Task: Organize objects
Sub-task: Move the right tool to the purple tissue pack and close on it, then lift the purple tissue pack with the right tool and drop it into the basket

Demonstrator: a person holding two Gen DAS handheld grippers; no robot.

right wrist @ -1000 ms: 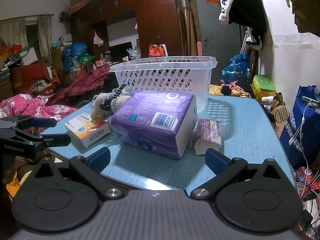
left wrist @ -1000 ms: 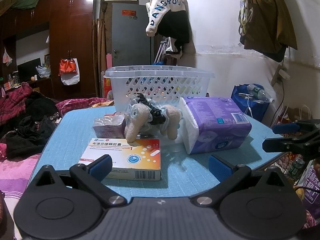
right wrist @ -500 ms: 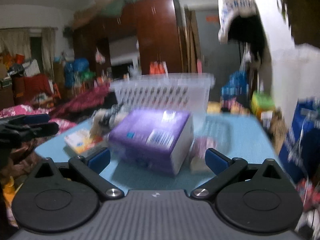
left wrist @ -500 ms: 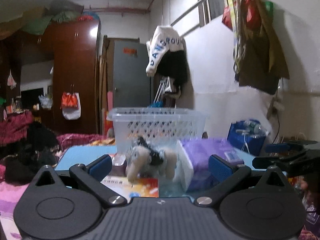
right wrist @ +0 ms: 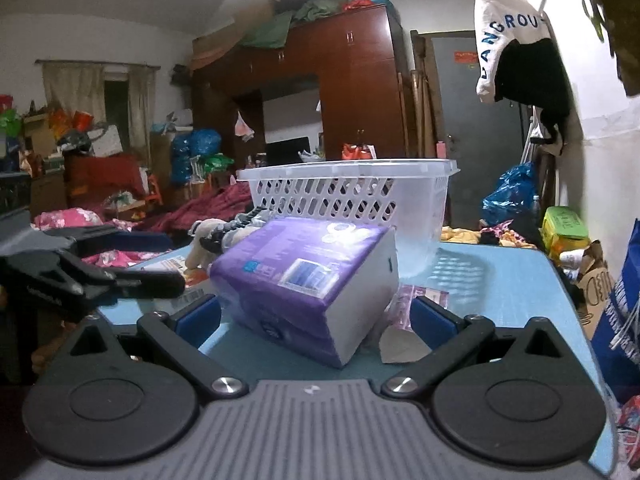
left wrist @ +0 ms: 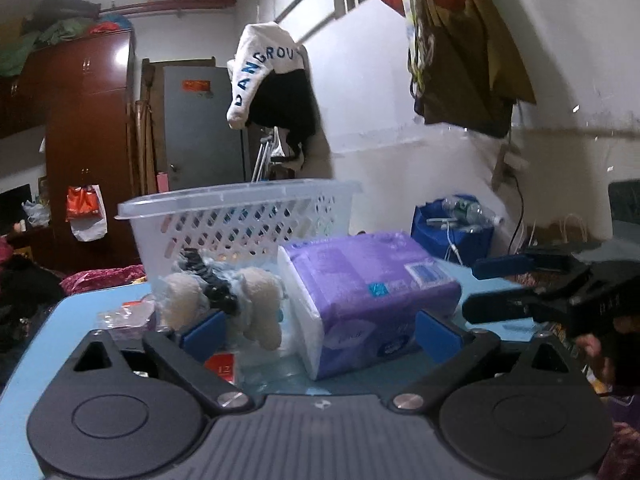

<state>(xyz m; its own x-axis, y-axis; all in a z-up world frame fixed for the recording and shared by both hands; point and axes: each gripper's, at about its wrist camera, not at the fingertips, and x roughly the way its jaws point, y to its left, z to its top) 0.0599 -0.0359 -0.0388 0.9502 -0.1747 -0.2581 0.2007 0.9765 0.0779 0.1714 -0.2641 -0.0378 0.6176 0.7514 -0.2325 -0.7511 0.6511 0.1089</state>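
A purple tissue pack [left wrist: 368,292] [right wrist: 304,276] lies mid-table in front of a white slotted basket [left wrist: 240,220] [right wrist: 352,200]. A bagged plush toy [left wrist: 224,300] [right wrist: 218,236] lies to its left, over a medicine box [left wrist: 222,362] [right wrist: 176,266]. A small pink packet [left wrist: 124,318] sits further left; another pink packet [right wrist: 408,308] lies right of the pack. My left gripper [left wrist: 316,338] is open and low at the table's near edge, the pack and toy between its fingers. My right gripper [right wrist: 316,314] is open, fingers either side of the pack's near end.
The blue table [right wrist: 500,276] stands by a white wall with hanging clothes [left wrist: 272,92]. A blue bag [left wrist: 452,228] and green box [right wrist: 564,228] sit beyond the right edge. Piled bedding [right wrist: 120,256] and a wardrobe [right wrist: 352,92] lie to the left.
Both grippers dropped lower and tilted upward, then moved in toward the tissue pack, which now looks larger. Both stayed open. The objects have not moved.
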